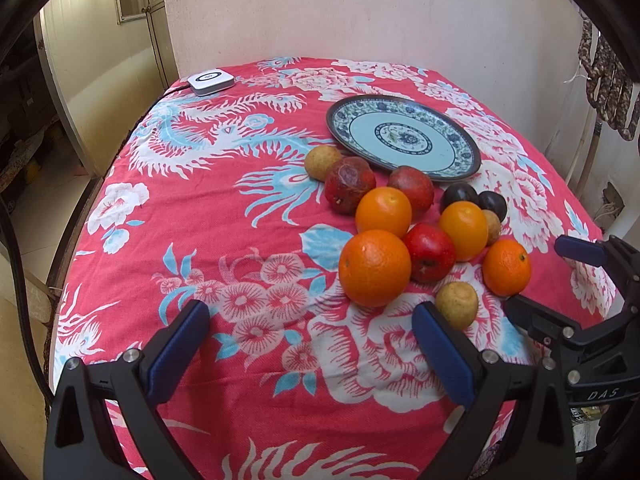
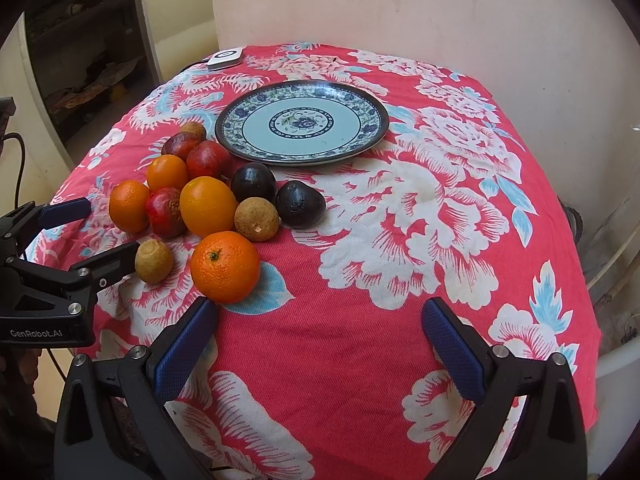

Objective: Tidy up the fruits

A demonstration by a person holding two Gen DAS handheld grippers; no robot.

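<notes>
A blue-patterned plate (image 1: 404, 136) lies bare on the red floral cloth; it also shows in the right wrist view (image 2: 302, 120). In front of it sits a cluster of fruit: oranges (image 1: 374, 267) (image 2: 225, 266), red fruits (image 1: 429, 253) (image 2: 165, 211), dark plums (image 2: 299, 203) (image 1: 459, 196) and small tan fruits (image 1: 457, 305) (image 2: 154, 261). My left gripper (image 1: 312, 344) is open and empty, near the front of the cluster. My right gripper (image 2: 318, 340) is open and empty, right of the nearest orange. Each gripper shows in the other's view, the right one (image 1: 560, 276) and the left one (image 2: 92, 232).
A small white device (image 1: 211, 81) with a cable lies at the table's far left corner. A wall stands behind the table, a doorway to the left. Dried sausages (image 1: 608, 80) hang at the right. The cloth drops off at the table edges.
</notes>
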